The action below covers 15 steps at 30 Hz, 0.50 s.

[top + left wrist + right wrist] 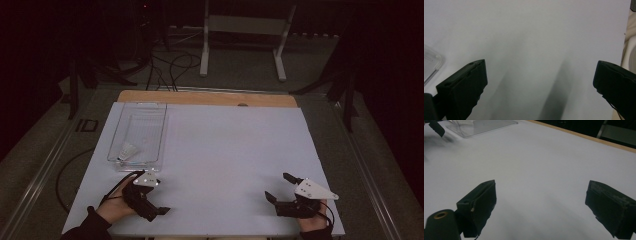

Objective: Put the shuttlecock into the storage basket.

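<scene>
Left claw (145, 192) sits low over the bench (225, 150) near its front left edge, held by the left hand (116, 206). In the left gripper view its jaws stand wide apart, released, nothing between them, just white bench surface (531, 45). Right claw (280, 187) rests at front right, held by the right hand (312, 222), jaws spread and empty too; the right gripper view shows bare bench (544, 162) between them. The two claws are well apart. Clear plastic tray (122, 122) lies just beyond the left claw, far across from the right claw. Inside it, at the end nearest the left claw, a small white shuttlecock-like item (128, 150), too small to tell for sure. Tray corner (431, 62) shows beside the left claw's jaw.
</scene>
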### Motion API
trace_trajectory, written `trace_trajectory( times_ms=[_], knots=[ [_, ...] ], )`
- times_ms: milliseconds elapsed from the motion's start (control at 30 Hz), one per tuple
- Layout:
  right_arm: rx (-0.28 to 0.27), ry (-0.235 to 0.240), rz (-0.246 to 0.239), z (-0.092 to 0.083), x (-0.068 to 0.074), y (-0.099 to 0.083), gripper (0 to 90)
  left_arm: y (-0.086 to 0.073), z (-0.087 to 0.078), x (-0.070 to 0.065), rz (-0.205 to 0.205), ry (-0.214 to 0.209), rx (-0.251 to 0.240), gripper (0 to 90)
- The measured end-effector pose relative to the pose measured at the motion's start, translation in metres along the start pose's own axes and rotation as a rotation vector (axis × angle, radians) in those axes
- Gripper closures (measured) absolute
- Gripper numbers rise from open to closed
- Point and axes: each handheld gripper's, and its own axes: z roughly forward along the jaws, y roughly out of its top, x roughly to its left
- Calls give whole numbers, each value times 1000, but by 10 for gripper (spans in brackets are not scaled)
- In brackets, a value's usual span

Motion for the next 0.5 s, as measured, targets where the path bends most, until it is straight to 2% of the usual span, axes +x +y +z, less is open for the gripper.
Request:
trace_trajectory(
  times_ms=[100, 300, 500],
  knots=[
    [1, -1, 1, 0, 0, 0, 99, -4, -2, 1, -11, 22, -19, 1],
    [2, -2, -3, 0, 0, 0, 99, -11, -3, 1, -33, 23, -29, 1],
    [6, 0, -2, 0, 1, 0, 99, -14, -2, -1, -53, 60, -44, 1]
  ],
)
